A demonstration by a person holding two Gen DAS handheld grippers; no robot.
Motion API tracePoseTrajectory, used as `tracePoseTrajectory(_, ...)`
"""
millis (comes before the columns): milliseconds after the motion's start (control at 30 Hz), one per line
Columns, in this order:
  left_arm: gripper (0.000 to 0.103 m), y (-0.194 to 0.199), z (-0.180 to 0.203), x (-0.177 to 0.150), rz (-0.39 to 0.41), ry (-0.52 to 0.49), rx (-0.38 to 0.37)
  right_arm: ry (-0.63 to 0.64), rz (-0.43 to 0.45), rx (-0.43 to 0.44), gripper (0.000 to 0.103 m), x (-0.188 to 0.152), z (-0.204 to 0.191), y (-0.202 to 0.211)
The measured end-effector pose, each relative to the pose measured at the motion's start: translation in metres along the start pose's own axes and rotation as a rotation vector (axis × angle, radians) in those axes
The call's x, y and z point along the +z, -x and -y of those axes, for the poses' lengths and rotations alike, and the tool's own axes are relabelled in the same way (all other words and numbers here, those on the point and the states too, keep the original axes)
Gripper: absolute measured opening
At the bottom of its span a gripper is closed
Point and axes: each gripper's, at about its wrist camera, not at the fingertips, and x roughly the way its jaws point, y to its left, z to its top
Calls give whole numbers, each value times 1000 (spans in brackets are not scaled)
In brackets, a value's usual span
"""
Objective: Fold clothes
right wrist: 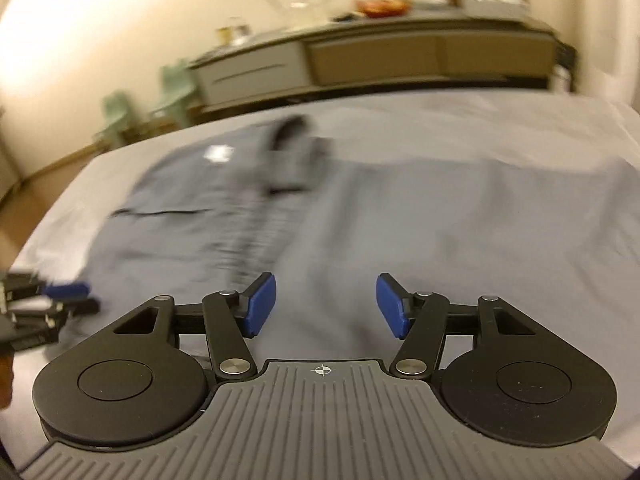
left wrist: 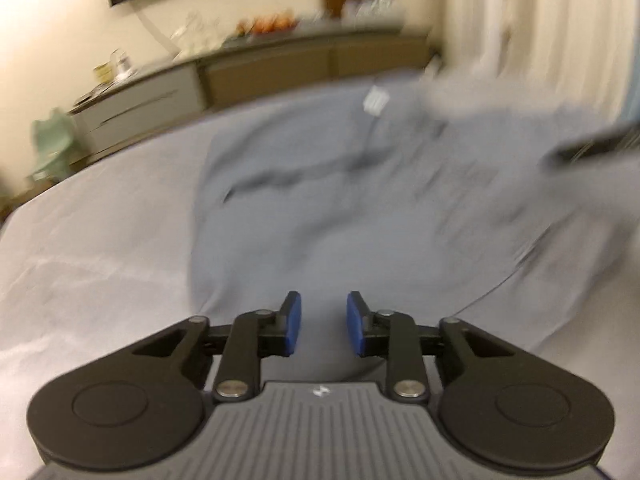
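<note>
A grey-blue shirt lies spread on a pale sheet, with a white label near its far end. My left gripper is open and empty just above the shirt's near edge. In the right wrist view the same shirt lies to the left, collar bunched and dark. My right gripper is open wide and empty above the cloth. The left gripper shows at the left edge there. Both views are blurred.
A long sideboard with jars and fruit stands against the far wall. Pale green chairs stand on the floor to the left. A curtain hangs at the right. The sheet stretches to the right.
</note>
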Motion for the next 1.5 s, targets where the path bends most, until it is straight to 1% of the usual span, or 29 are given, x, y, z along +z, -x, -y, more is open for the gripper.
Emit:
tracePoseTrajectory(67, 22, 3, -15, -7, -15, 58, 53, -38, -21, -48, 62, -4, 26, 3)
tracePoseTrajectory(100, 21, 4, -23, -11, -33, 64, 108, -55, -24, -67, 64, -6, 39, 5)
tracePoseTrajectory(133, 23, 6, -31, -15, -40, 51, 161, -72, -26, -87, 64, -7, 52, 7)
tracePoseTrajectory(167, 21, 8, -39, -20, -44, 35, 212, -89, -28, -107, 65, -9, 65, 10)
tracePoseTrajectory(200, 10, 8, -49, -28, -69, 30, 290, -108, -25, -127, 68, -10, 80, 14)
tracePoseTrajectory(233, 5, 6, -59, -36, -92, 23, 361, -132, -9, -149, 70, -10, 95, 21)
tracePoseTrajectory(267, 0, 7, -68, -42, -111, 24, 408, -157, 6, -171, 75, -11, 111, 28)
tracePoseTrajectory(300, 0, 7, -78, -48, -130, 28, 449, -189, 22, -191, 76, -11, 127, 37)
tracePoseTrajectory(333, 0, 14, -87, -49, -136, 60, 431, -225, 37, -214, 76, -13, 143, 46)
tracePoseTrajectory(367, 8, 22, -96, -48, -139, 99, 398, -261, 52, -236, 76, -15, 158, 54)
tracePoseTrajectory(400, 8, 34, -101, -44, -101, 155, 358, -283, 61, -238, 76, -15, 167, 59)
tracePoseTrajectory(433, 11, 47, -104, -38, -53, 215, 315, -278, 57, -202, 77, -15, 161, 57)
tracePoseTrajectory(467, 17, 59, -108, -33, -6, 274, 272, -272, 53, -165, 78, -15, 156, 55)
tracePoseTrajectory(533, 28, 75, -95, -21, 52, 336, 110, -261, 46, -92, 78, -14, 144, 51)
tracePoseTrajectory(567, 36, 83, -88, -15, 79, 363, 23, -255, 43, -55, 78, -14, 139, 49)
tracePoseTrajectory(600, 40, 90, -80, -9, 106, 390, -63, -249, 39, -19, 77, -13, 133, 46)
tracePoseTrajectory(633, 41, 92, -64, -4, 114, 373, -122, -237, 33, 24, 77, -12, 124, 43)
tracePoseTrajectory(700, 47, 91, -26, 5, 121, 315, -225, -189, 10, 126, 77, -6, 90, 31)
tracePoseTrajectory(833, 47, 67, 56, 24, 104, 217, -353, -58, -24, 176, 77, -2, 34, 6)
tracePoseTrajectory(933, 47, 42, 108, 39, 101, 128, -337, 10, -74, 139, 77, -8, 18, -16)
tracePoseTrajectory(1000, 47, 32, 134, 50, 106, 98, -336, 26, -99, 90, 77, -15, 24, -19)
tracePoseTrajectory(1067, 47, 24, 156, 58, 127, 59, -348, 0, -87, 55, 77, -15, 43, -12)
tracePoseTrajectory(1133, 47, 14, 158, 56, 119, 48, -303, -68, -30, 18, 77, -7, 78, 8)
tracePoseTrajectory(1200, 45, 5, 159, 53, 107, 41, -252, -141, 42, -60, 83, -3, 121, 32)
tracePoseTrajectory(1233, 44, 0, 159, 52, 101, 37, -226, -170, 76, -129, 85, -2, 144, 44)
tracePoseTrajectory(1300, 48, -9, 160, 50, 88, 29, -175, -229, 123, -311, 86, -4, 194, 64)
tracePoseTrajectory(1400, 48, -24, 160, 46, 70, 18, -98, -321, 144, -477, 86, -17, 256, 80)
tracePoseTrajectory(1433, 49, -28, 161, 45, 64, 14, -72, -338, 136, -505, 86, -22, 271, 81)
tracePoseTrajectory(1500, 49, -28, 144, 42, 56, 65, -23, -349, 114, -533, 86, -32, 293, 82)
